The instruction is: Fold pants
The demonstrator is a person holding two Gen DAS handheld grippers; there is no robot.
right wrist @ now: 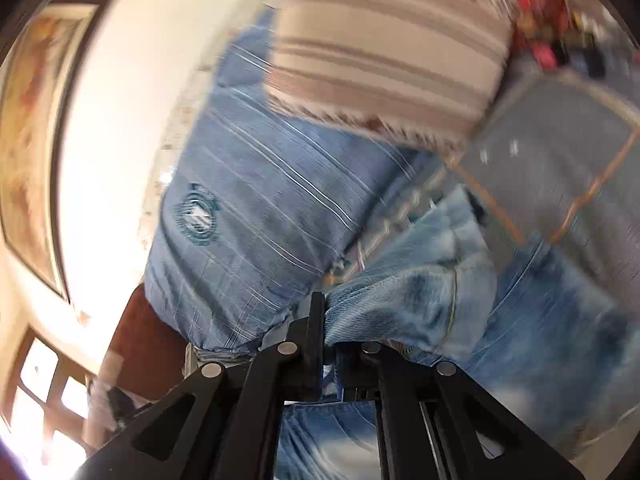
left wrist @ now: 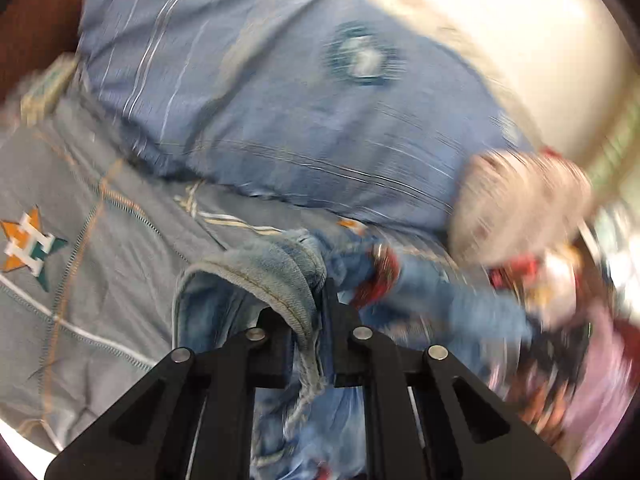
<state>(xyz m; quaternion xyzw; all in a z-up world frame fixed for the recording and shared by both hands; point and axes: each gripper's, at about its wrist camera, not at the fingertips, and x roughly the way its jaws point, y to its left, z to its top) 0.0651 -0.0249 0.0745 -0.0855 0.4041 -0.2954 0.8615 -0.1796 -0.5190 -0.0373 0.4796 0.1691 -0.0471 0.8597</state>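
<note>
Your left gripper [left wrist: 316, 300] pinches jeans [left wrist: 280, 276] hem, frame center. Your right gripper [right wrist: 326, 320] clamps same jeans [right wrist: 420, 292], lower center. Bedspread [left wrist: 60, 184] logo: letter "H" on star [left wrist: 28, 246], left edge. Pillow [left wrist: 280, 100] crest [left wrist: 362, 58] unreadable, blurred.

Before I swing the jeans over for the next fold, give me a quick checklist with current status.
1. Left gripper shut on the jeans hem: ok.
2. Right gripper shut on denim: ok.
3. Cloth held deep between the fingers: left ok, right cannot tell.
4. Legs hanging flat and aligned: cannot tell, both views blurred.
5. Landing spot free: not ok, blue striped pillow and striped towel lie close.
</note>
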